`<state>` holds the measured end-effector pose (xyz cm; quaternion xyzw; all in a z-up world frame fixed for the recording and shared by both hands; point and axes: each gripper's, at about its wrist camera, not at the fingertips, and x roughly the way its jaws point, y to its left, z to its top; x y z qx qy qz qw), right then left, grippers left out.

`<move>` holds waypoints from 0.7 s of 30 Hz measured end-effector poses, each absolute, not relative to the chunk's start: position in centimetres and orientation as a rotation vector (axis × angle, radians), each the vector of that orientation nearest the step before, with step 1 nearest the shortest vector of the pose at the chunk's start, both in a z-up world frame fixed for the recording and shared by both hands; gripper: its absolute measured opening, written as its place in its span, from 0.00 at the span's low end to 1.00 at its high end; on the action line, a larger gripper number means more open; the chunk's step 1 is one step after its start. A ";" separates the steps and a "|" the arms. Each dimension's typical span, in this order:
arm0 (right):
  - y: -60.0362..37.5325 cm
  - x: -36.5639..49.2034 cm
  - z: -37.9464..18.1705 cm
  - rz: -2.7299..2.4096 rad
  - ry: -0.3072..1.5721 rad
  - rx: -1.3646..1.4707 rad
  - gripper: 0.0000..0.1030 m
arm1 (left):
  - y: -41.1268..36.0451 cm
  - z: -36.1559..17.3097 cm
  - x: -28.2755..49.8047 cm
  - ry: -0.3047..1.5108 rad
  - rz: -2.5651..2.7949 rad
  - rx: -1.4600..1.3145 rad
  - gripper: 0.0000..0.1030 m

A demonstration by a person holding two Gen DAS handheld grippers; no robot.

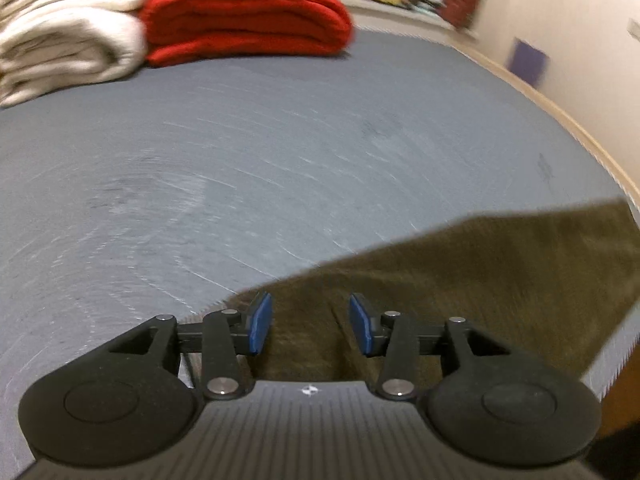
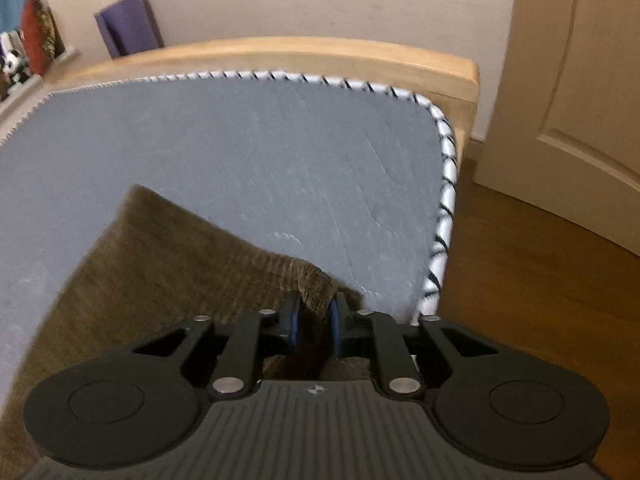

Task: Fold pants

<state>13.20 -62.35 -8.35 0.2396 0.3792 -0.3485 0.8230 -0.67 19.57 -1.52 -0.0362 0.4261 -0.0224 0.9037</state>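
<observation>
Readable text: none — no words, brands or numbers show in either view.
Gripper body mark: a small compass-like emblem only — no letters.

Grey mattress [image 1: 280, 152] bears brown pants [image 1: 480, 280], red blanket [image 1: 248, 12], white blankets [image 1: 68, 28].

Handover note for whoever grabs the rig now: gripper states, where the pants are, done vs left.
Left gripper: open, pads apart over the olive-brown corduroy pants, gripping nothing.
Right gripper: shut on a corner of the same pants, near the corner of the grey mattress.
Pants lie on the mattress, near its front edge.
Done: right side gripped. The views are too partial to show any fold.
Left: probably close the left gripper on the fabric, then fold.
</observation>
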 end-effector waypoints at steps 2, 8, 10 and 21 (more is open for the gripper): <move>-62.2 12.9 -7.9 -0.785 0.789 0.511 0.31 | 19.2 -1.9 -1.0 0.893 -0.078 -0.054 0.46; -60.4 12.8 -5.2 -0.798 0.667 0.465 0.52 | 18.6 -2.1 -2.9 0.913 -0.169 0.018 0.46; -59.5 13.1 -5.1 -0.761 0.657 0.469 0.52 | 18.4 -2.2 -3.9 0.917 -0.194 0.052 0.46; -55.3 15.8 -3.8 -0.617 0.629 0.522 0.58 | 16.2 -5.4 -7.8 1.042 -0.186 0.406 0.37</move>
